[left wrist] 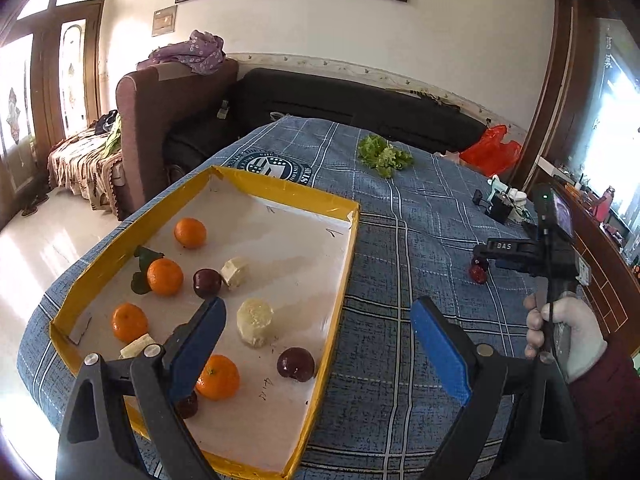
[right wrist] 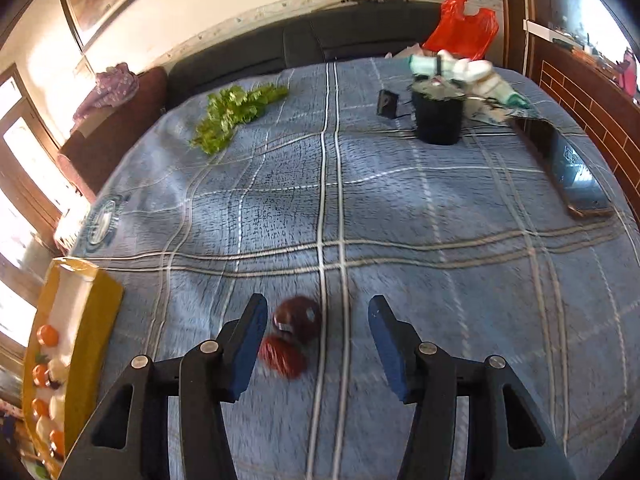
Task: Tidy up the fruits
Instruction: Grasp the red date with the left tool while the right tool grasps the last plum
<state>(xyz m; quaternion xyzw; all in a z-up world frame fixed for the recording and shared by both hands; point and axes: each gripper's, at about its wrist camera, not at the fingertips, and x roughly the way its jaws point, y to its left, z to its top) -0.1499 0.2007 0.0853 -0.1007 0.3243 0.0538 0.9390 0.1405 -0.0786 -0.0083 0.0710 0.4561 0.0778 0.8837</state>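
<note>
A yellow-rimmed tray (left wrist: 343, 268) on the blue plaid cloth holds several oranges (left wrist: 165, 276), dark red fruits (left wrist: 296, 363) and pale chunks (left wrist: 255, 322). My left gripper (left wrist: 320, 344) is open and empty, hovering over the tray's near right side. In the right wrist view two dark red fruits (right wrist: 297, 319) lie touching on the cloth, just inside the left finger (right wrist: 248, 344) of my open right gripper (right wrist: 318, 340). The same gripper (left wrist: 482, 254) shows at the right of the left wrist view, over a red fruit (left wrist: 478, 273). The tray's corner (right wrist: 96, 304) shows at far left.
Green lettuce (right wrist: 236, 114) lies on the far side of the cloth. A black cup (right wrist: 438, 118), a small black box (right wrist: 387, 103), white wrappers and a phone (right wrist: 572, 172) sit at the right. A red bag (right wrist: 460, 28) and dark sofa stand behind.
</note>
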